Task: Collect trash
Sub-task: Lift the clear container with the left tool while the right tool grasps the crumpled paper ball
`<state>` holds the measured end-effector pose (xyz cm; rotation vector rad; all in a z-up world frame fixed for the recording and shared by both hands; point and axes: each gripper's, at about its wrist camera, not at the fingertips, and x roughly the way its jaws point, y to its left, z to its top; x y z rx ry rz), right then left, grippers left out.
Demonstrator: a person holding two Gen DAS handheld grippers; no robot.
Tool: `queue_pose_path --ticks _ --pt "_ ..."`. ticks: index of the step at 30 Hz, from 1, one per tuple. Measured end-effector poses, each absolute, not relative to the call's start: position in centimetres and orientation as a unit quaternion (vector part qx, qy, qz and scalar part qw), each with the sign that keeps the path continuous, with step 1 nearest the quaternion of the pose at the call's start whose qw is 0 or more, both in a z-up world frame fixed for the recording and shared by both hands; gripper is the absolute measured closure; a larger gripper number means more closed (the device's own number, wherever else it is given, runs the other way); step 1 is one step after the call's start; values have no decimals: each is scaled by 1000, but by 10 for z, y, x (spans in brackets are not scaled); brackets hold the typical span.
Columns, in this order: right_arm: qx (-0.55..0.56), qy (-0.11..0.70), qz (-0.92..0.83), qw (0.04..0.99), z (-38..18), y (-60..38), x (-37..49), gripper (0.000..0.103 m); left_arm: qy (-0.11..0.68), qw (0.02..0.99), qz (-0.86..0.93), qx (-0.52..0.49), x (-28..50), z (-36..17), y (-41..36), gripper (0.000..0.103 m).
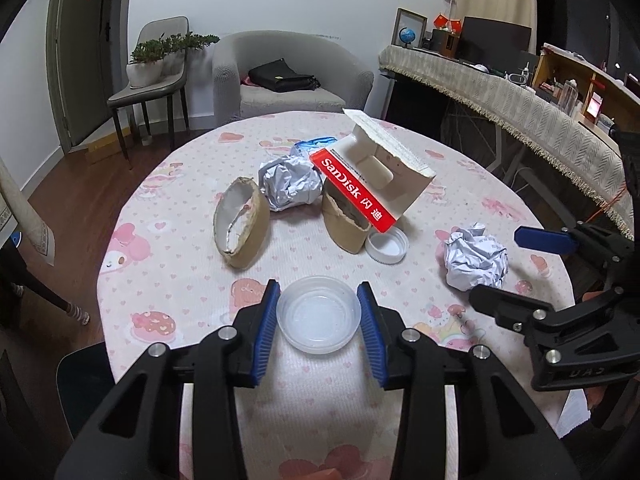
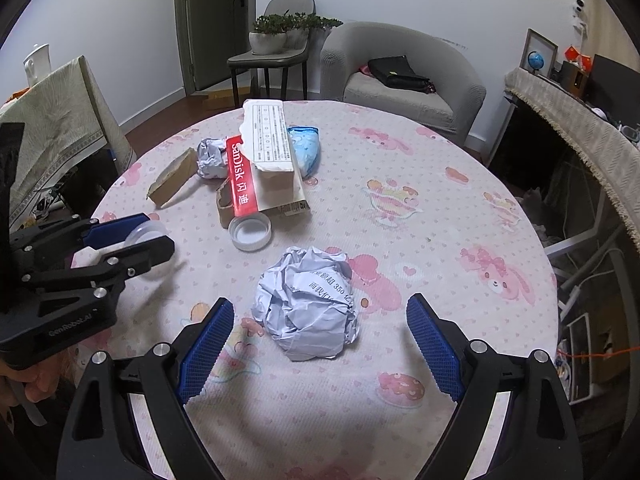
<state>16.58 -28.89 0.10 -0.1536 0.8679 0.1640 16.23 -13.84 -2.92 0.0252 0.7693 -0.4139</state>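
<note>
Left claw, angled downward, its blue pads closed against the two sides of a clear plastic lid. Right claw, likewise angled downward, jaws spread wide, pads touching nothing. Fingers of a hand show beneath the left claw's body.

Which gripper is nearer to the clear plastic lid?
Left. The left gripper has the clear plastic lid between its jaws. The right gripper sits off to the side, open around a crumpled paper ball.
</note>
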Motion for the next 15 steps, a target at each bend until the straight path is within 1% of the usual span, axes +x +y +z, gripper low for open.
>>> queue_pose_path --ticks 15 --pt "-72 436 72 894 -8 -289 172 14 363 909 -205 8 157 -21 -137 61"
